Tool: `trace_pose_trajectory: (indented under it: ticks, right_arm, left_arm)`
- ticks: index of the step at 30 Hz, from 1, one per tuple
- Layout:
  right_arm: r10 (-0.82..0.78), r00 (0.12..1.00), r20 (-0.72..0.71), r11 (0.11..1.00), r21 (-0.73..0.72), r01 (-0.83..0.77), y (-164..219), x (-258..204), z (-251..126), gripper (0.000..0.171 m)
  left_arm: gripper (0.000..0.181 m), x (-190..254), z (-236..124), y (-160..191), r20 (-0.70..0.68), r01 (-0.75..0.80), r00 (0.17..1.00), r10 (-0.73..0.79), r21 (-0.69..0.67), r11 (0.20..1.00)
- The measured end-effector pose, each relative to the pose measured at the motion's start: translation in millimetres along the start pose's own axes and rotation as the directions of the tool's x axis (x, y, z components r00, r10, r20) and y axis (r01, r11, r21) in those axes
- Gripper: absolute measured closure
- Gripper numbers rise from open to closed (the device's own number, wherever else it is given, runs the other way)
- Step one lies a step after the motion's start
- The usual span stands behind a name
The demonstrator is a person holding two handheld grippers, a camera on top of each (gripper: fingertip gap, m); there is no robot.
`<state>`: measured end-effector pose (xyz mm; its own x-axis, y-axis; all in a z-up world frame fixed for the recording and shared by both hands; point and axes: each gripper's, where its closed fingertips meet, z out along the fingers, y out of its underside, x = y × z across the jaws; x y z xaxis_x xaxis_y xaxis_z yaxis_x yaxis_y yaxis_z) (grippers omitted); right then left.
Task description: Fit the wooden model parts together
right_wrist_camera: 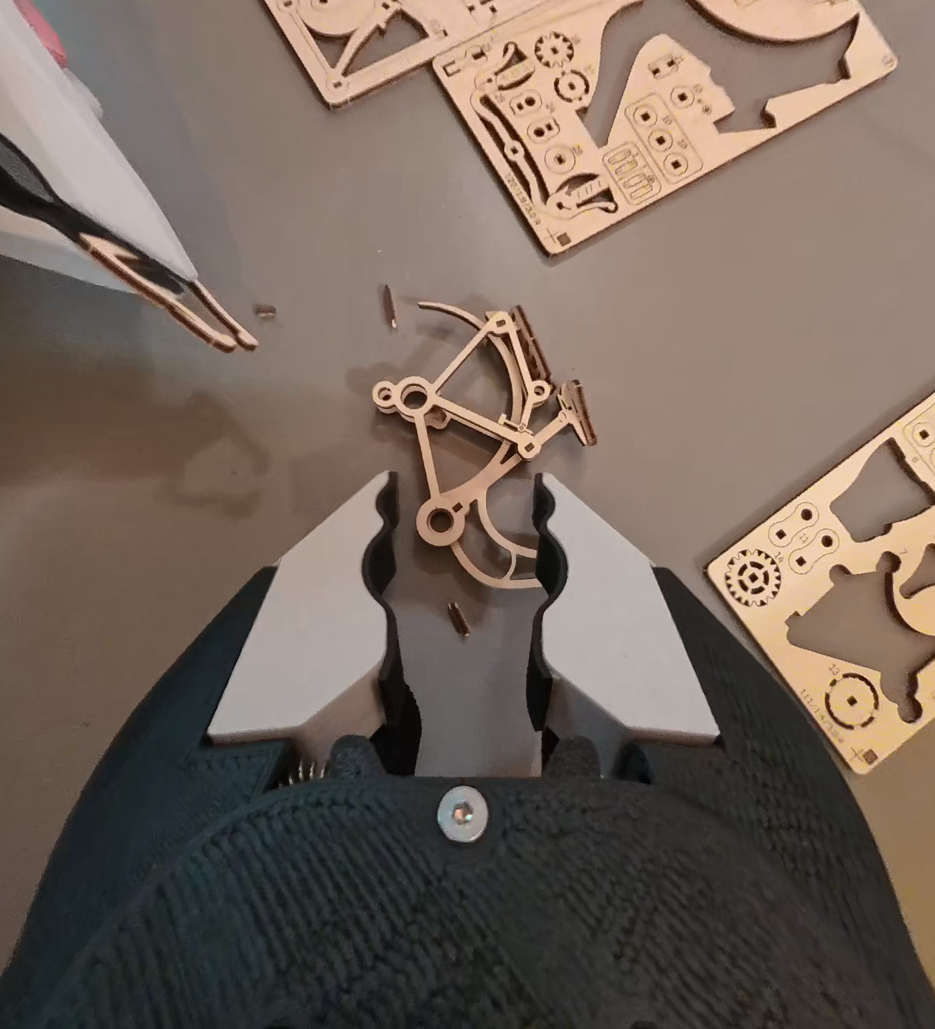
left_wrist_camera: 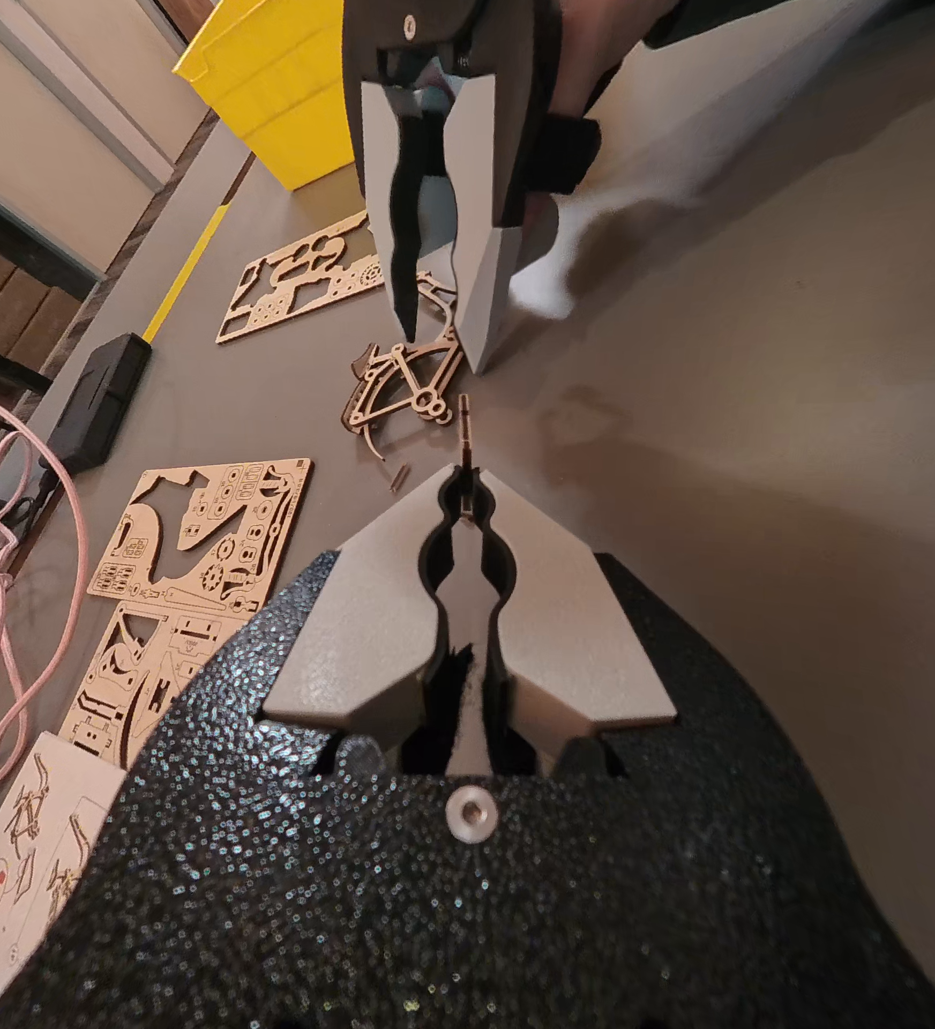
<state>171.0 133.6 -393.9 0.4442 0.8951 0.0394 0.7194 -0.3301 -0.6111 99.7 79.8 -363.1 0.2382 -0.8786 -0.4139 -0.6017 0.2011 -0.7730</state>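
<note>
A partly built wooden frame of thin bars, rings and a curved arc lies flat on the grey table; it also shows in the left wrist view. My right gripper is open and empty, its fingers either side of the frame's near ring and arc. In the left wrist view the right gripper points down over the frame. My left gripper is shut on a thin forked wooden strip, held just left of the frame. The strip sticks out of the left gripper.
Three small wooden pegs lie loose by the frame. Punched wooden sheets lie around it. A yellow bin, a black box, pink cable and an instruction sheet sit along the table's edge. There is about 10 cm between the tips of the two grippers.
</note>
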Motion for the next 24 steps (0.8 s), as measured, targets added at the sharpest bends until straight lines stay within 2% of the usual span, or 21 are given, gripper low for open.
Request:
trace_pose_trajectory:
  ticks: [5, 8, 14, 18, 24]
  right_arm:
    - [0.02, 0.999, 0.036, 1.0, -0.01, -0.019, 0.1, -7.8, 1.3, 0.136]
    - [-0.019, 0.998, 0.064, 1.0, 0.011, 0.018, -0.5, -11.2, 1.3, 0.15]
    - [-0.028, 0.99, 0.142, 0.996, 0.083, 0.017, -0.3, -13.2, -0.8, 0.152]
    - [0.031, 0.973, 0.229, 0.992, 0.114, -0.058, -3.7, -18.2, -2.4, 0.152]
    - [0.108, 0.933, 0.343, 0.972, 0.159, -0.171, -13.8, -26.0, -11.5, 0.152]
  left_arm:
    - [0.181, -0.8, 0.0, 0.9, 0.002, 0.001, 1.0, -0.001, -0.004, 1.0]
    - [0.181, -1.0, 0.2, 1.8, -0.004, 0.007, 1.0, -0.007, -0.004, 1.0]
    - [0.181, -1.9, 0.1, 3.0, -0.028, 0.054, 0.998, -0.054, 0.0, 0.999]
    - [0.181, 2.6, -1.8, -5.1, -0.112, 0.19, 0.976, -0.185, 0.042, 0.981]
    - [0.181, 2.8, -9.5, -21.1, -0.25, 0.44, 0.88, -0.405, 0.103, 0.892]
